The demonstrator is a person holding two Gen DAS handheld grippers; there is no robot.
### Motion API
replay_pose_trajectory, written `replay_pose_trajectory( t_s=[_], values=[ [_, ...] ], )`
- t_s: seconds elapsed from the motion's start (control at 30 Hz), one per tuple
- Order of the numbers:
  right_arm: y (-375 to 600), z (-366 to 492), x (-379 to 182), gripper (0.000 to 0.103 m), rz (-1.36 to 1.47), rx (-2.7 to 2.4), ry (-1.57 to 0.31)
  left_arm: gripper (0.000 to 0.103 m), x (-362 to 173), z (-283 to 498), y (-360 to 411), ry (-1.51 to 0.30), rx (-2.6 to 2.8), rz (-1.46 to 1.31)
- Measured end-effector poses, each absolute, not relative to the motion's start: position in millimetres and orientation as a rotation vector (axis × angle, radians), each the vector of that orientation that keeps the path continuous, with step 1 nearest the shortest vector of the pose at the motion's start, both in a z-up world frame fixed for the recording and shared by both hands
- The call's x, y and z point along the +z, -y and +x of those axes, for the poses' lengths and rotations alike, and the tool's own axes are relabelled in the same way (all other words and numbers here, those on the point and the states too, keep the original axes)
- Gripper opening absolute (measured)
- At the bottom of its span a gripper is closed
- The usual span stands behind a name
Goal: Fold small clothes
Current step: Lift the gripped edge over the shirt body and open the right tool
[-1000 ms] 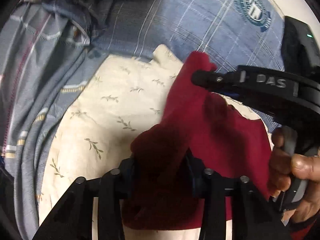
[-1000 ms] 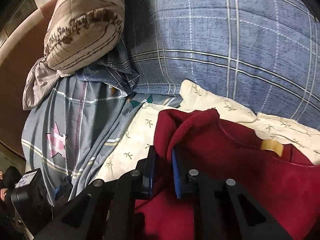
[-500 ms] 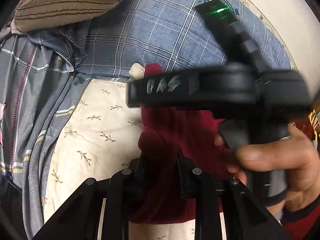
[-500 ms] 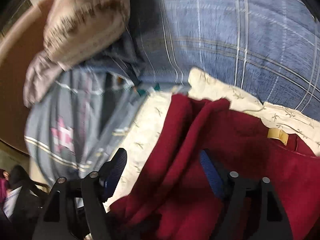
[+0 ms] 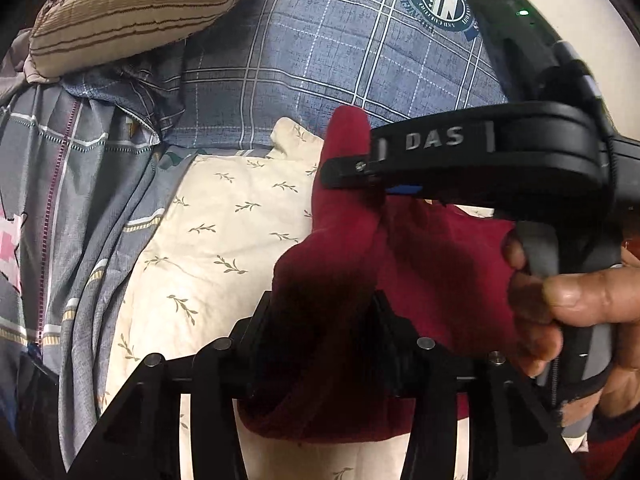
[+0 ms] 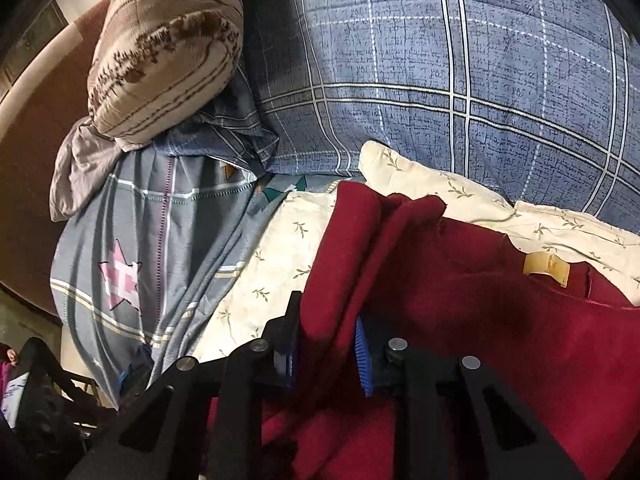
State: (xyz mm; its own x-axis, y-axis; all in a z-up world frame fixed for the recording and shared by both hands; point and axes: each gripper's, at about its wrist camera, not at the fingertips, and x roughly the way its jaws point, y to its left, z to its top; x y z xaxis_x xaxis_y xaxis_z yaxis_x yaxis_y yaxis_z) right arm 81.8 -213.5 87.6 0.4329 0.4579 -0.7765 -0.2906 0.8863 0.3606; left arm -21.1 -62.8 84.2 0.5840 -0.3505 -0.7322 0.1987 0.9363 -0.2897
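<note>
A dark red garment [image 5: 340,280] lies bunched on the cream leaf-print sheet [image 5: 224,248], and everything else sits around that sheet. The left gripper [image 5: 324,320] is clenched on a thick fold of the red cloth near the sheet's near edge, the fabric pushing up between its black fingers [image 5: 256,328]. The right gripper [image 5: 352,168] reaches in from the sheet's right side, held by a bare hand [image 5: 572,304], with its tips pressed against a raised red corner that stands above the sheet's far end. From its own camera the right gripper [image 6: 326,344] has a ridge of the garment [image 6: 460,320] pinched between its blue-padded fingers [image 6: 362,356], and a tan neck label [image 6: 546,268] shows toward the sheet's right edge. Beyond the sheet lies a blue plaid blanket [image 6: 460,80]; to its left hangs a grey star-patterned cloth [image 6: 152,248], and a striped tan pillow [image 6: 164,48] rests at the far left.
</note>
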Motion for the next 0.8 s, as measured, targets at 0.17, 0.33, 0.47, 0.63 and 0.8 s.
replay_pose_trajectory(
  t_s=[0.17,0.33,0.47,0.63,0.8],
  values=[
    [231,75,101,0.020,0.208,0.474,-0.990,0.026,94,-26,75,-0.871,-0.368,-0.177],
    [262,63,126,0.018,0.207,0.457,-0.942,0.022,120,-39,101,-0.834,-0.471,-0.183],
    [306,45,145,0.017,0.193,0.413,-0.905,0.021,136,-51,147,-0.826,-0.582,-0.136],
    [360,27,151,0.016,0.187,0.320,-0.881,0.019,135,-49,203,-0.866,-0.694,-0.149],
    [424,16,130,0.015,0.246,0.219,-0.894,0.019,115,-48,261,-0.912,-0.759,-0.092]
  ],
)
